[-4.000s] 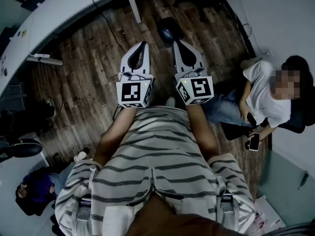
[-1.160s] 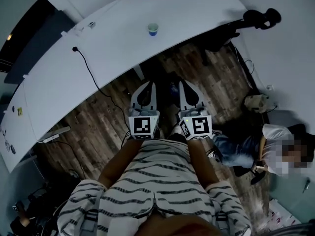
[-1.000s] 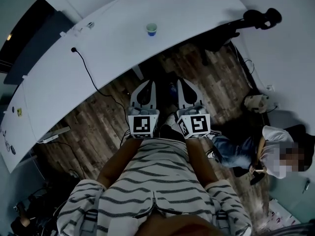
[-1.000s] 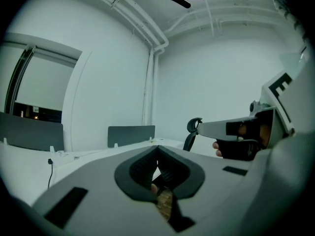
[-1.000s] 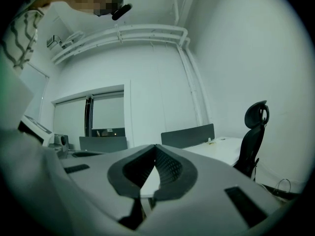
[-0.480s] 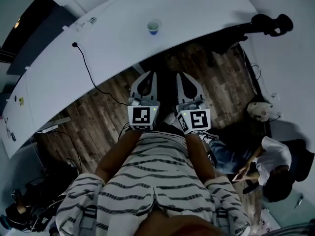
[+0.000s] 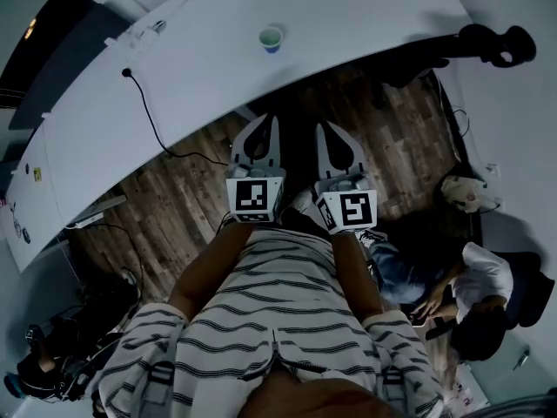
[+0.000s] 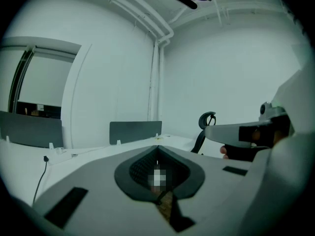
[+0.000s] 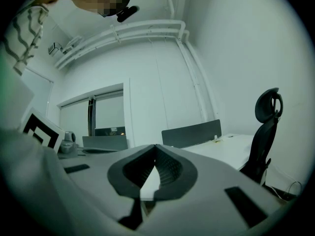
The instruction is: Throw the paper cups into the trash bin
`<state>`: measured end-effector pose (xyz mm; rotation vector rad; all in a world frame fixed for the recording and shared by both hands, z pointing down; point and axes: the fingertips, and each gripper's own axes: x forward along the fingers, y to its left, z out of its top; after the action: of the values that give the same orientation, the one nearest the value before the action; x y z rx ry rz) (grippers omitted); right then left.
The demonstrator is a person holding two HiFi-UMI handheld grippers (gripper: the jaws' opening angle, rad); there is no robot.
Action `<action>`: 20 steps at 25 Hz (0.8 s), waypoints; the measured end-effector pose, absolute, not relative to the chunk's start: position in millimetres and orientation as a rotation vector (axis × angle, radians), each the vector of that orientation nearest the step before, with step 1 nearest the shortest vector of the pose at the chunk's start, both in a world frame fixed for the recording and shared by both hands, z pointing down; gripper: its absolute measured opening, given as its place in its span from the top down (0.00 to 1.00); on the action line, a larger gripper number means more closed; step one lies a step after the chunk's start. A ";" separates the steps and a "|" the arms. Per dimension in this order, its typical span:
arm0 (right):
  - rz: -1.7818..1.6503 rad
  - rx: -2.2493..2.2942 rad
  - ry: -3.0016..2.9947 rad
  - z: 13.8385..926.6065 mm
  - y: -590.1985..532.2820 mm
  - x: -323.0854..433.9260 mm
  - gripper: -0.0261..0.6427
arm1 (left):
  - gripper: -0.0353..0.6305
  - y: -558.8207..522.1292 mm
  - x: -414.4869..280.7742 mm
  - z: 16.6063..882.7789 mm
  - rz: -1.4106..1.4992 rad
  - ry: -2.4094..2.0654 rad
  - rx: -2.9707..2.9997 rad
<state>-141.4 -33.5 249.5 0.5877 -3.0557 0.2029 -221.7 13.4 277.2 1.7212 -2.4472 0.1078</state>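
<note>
Both clenched empty, the left gripper and right gripper have closed in on the long white curved table, where the small blue-based paper cup stands mid-top (approach step, nothing grasped yet).

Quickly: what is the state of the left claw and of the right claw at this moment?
Left claw: closed, holding nothing.
Right claw: closed, holding nothing.

Paper cup on the table
</note>
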 end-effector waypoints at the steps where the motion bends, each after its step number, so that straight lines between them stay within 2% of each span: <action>1: 0.199 0.598 -3.051 250.5 -36.1 -145.1 0.94 | 0.91 9.8 -227.2 280.2 0.106 -2.440 1.722; 20: 0.291 0.752 -2.906 303.3 -67.1 -190.7 0.94 | 0.91 -62.7 -327.0 374.3 0.181 -2.306 1.698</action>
<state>-190.7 -67.1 303.3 0.7518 -2.9064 0.2913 -327.0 -62.7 374.3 1.6977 -2.3059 0.1810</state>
